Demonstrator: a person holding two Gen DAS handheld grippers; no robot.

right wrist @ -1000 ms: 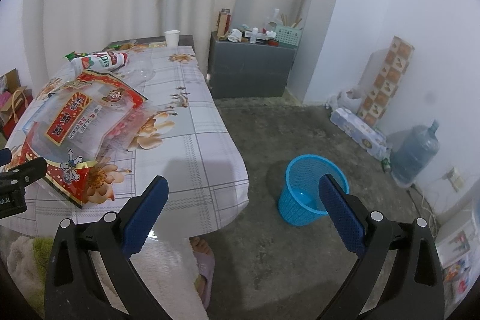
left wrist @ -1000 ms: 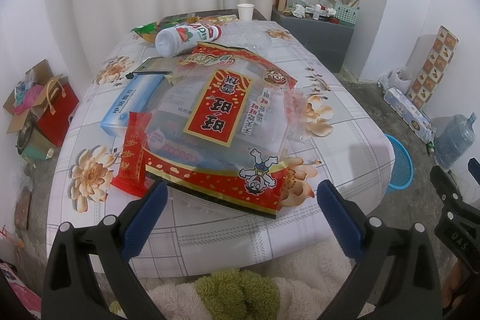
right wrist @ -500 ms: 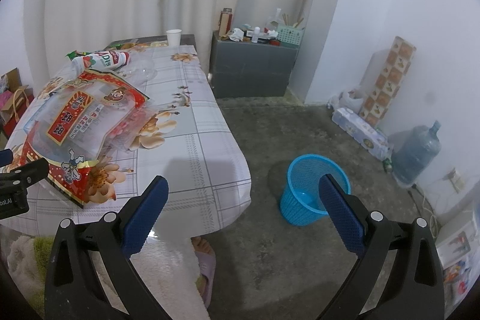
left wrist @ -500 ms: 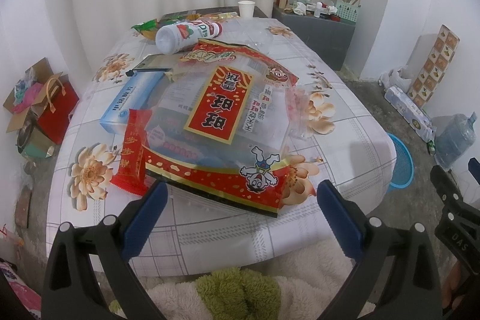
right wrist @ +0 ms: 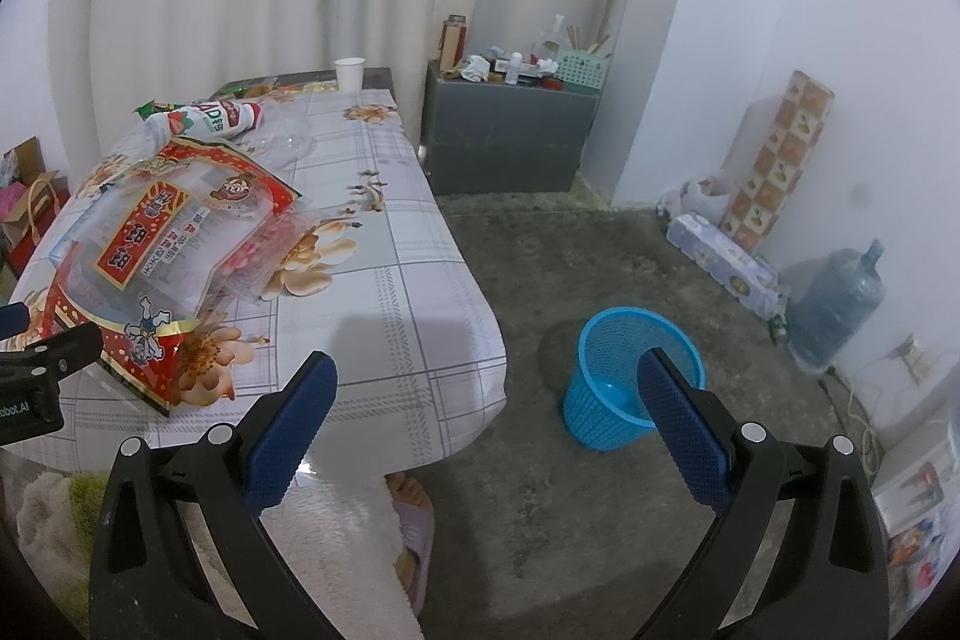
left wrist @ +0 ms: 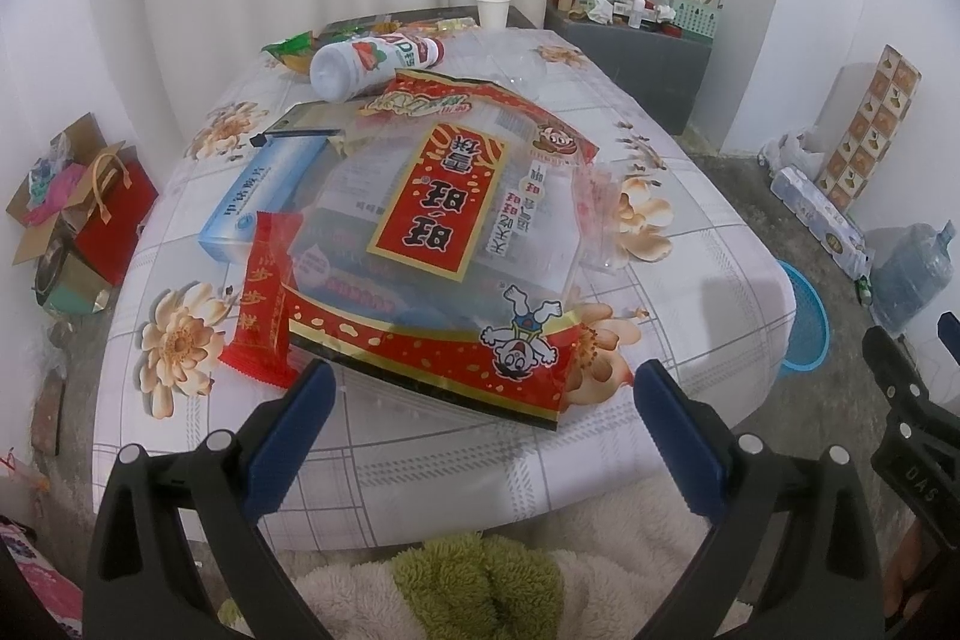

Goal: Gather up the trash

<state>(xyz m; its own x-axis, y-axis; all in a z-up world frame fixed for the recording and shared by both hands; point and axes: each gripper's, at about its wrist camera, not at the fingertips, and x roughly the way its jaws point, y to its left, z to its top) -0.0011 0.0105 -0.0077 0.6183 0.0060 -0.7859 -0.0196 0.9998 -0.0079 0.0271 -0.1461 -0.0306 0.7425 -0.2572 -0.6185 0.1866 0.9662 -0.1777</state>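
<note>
Since a second ago the left tool (left wrist: 480, 430) has eased slightly forward over the near edge of the desk (left wrist: 690, 292); the right tool (right wrist: 486, 412) has barely shifted. Both tools are spread wide apart, nothing between the blue pads.

Landmark: the big red-and-clear snack bag (left wrist: 444, 244).
- Desk carries the bag; flowered check cloth over it. Bag lies flat on the near half, its near edge just ahead of the left tool's fingertips, not touching as far as I can tell.
- Blue trash basket (right wrist: 630, 376) stands on the floor, right of the desk and well apart from the bag; the right tool points at it, right finger overlapping its rim in view.
- Light blue box (left wrist: 258, 202) lies at the bag's left side, partly under it.
- White strawberry-label bottle (left wrist: 372, 61) lies on its side beyond the bag's far edge.
- Small red wrapper (left wrist: 264, 304) sits at the bag's near-left corner, overlapping it.
- Green wrapper (left wrist: 291, 49) just left of the bottle.
- Paper cup (left wrist: 493, 10) upright at the desk's far end, well beyond the bag.
</note>
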